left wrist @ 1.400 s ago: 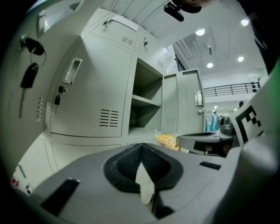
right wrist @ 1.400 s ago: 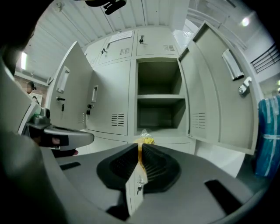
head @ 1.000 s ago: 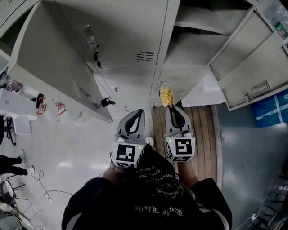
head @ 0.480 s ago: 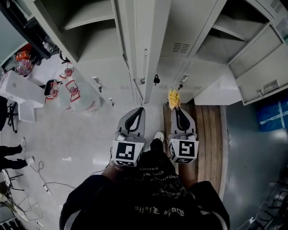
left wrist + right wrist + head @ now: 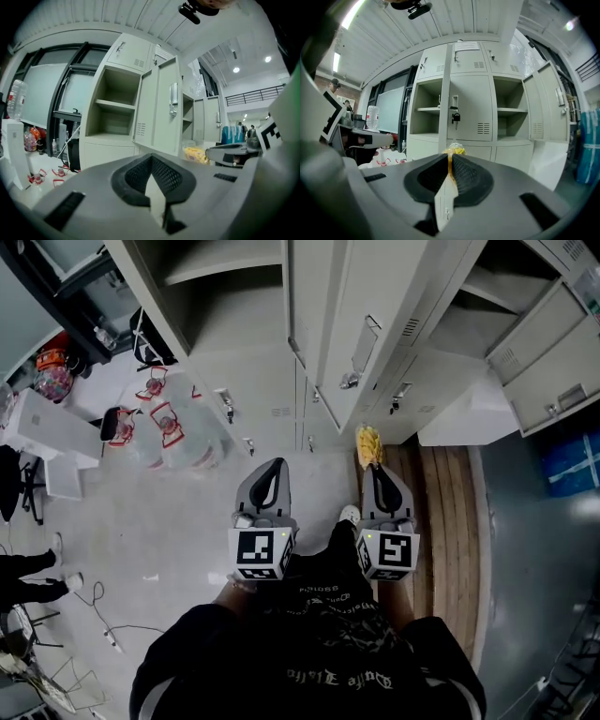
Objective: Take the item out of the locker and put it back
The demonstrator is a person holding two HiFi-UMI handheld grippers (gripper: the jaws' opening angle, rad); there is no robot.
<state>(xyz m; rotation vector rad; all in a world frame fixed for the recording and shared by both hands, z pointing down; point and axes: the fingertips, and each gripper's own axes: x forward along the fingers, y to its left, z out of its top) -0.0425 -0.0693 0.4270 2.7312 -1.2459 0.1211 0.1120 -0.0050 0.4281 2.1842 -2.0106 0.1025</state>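
My right gripper (image 5: 375, 469) is shut on a yellow snack bag (image 5: 368, 443), which sticks out past its tips toward the lockers. In the right gripper view the bag (image 5: 454, 150) peeks above the closed jaws, in front of a grey locker bank (image 5: 469, 112) with open compartments on either side of a padlocked door. My left gripper (image 5: 272, 465) hangs beside it, shut with nothing in it. From the left gripper view an open locker (image 5: 115, 110) with a shelf stands ahead, and the bag (image 5: 196, 153) shows to the right.
Open locker doors (image 5: 375, 324) hang out above the grippers. Large water jugs (image 5: 169, 427) stand on the floor at left. A wooden platform (image 5: 442, 512) runs under the right lockers. A bystander's feet (image 5: 28, 563) and cables lie at far left.
The view has swung left along the locker bank, bringing the water jugs and a different open locker into view. Both grippers keep their pose, and the right one still holds the bag.
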